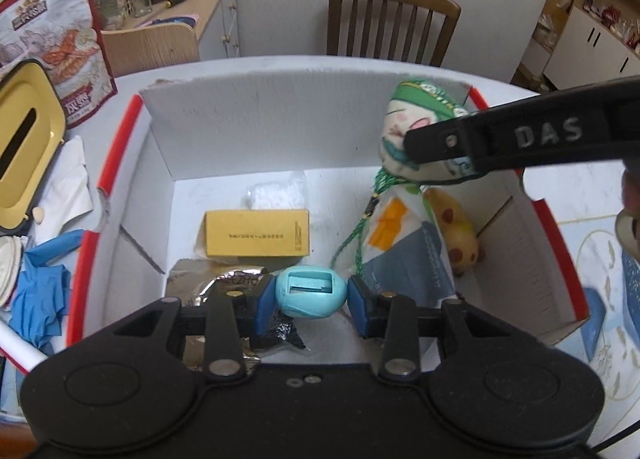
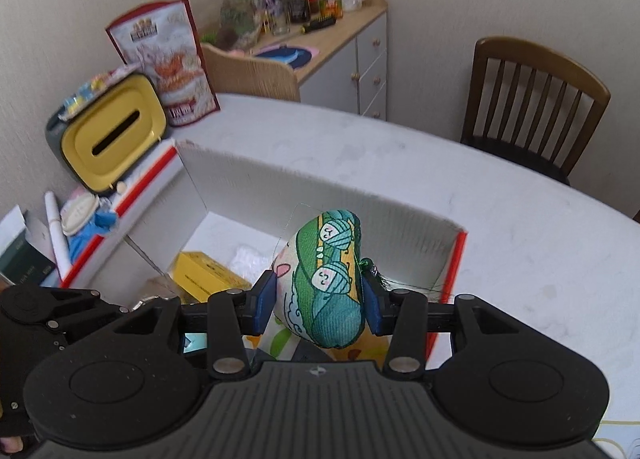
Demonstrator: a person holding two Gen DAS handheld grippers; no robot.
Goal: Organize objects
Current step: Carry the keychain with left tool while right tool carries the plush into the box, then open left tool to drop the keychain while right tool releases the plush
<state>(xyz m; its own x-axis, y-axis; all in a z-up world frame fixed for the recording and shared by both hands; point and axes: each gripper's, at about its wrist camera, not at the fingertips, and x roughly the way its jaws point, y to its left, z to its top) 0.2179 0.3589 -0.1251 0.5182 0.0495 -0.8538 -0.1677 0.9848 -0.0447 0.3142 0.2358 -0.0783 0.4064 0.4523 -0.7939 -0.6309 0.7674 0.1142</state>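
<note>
At the far left of the left wrist view, a yellow tissue box [image 1: 24, 147] lies on the white table [image 1: 280, 63], with a printed red-edged bag [image 1: 52, 39] standing behind it (its lettering is too small to read). Blue gloves [image 1: 36, 291] lie just outside the cardboard box [image 1: 260, 131], which is white inside with red edges.

Inside the cardboard box, a yellow carton [image 1: 258, 233] lies flat on the floor; one line of dark print runs along its top but cannot be read. A silver foil packet [image 1: 224, 283] lies in front of it.

The left gripper [image 1: 310, 301] is over the near side of the box. Its blue pads are set narrow around a light blue egg-shaped case [image 1: 310, 291]; the left pad touches it, the right pad sits just beside it.

To the right, the right gripper [image 2: 319, 299] is clamped on a stuffed fabric pouch [image 2: 324, 279] printed with green and teal yarn balls, held above the right part of the box. The gripper arm reads "DAS" in raised letters. A green cord [image 1: 360, 227] hangs from the pouch. Below it, a printed bag [image 1: 404, 251] and a spotted yellow toy [image 1: 460, 239] lean in the right corner.

A wooden chair [image 1: 392, 19] stands beyond the table.
</note>
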